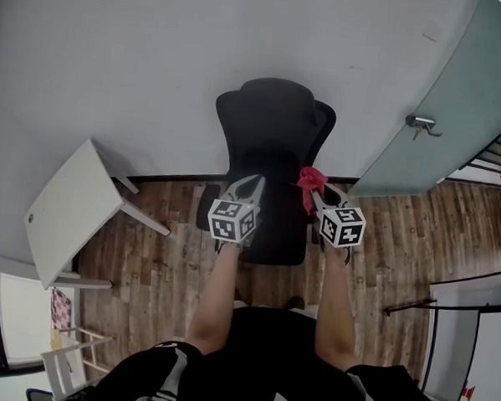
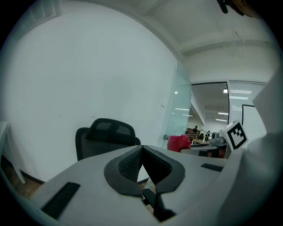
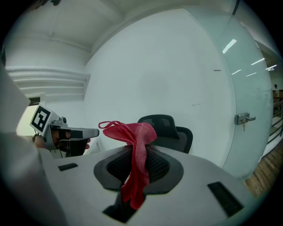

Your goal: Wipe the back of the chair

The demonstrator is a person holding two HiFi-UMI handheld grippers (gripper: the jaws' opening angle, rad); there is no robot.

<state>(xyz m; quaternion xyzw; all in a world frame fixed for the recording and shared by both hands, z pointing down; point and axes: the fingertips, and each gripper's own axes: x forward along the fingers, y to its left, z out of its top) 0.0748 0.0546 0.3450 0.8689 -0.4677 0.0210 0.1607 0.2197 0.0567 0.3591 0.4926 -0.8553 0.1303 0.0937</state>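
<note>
We are clamping a red cloth [image 3: 138, 130] in our right hand-held gripper [image 3: 135, 149]. Our left hand-held gripper [image 2: 142, 148] is sitting with jaws pressed together, empty, both hovering before the black chair [image 1: 275, 130].

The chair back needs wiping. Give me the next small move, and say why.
Probably ease the right gripper forward until the cloth meets the chair back. The right gripper is shut on the cloth, which sticks out past its tips, and the right gripper view shows the chair back ahead, seemingly not yet touched.
</note>
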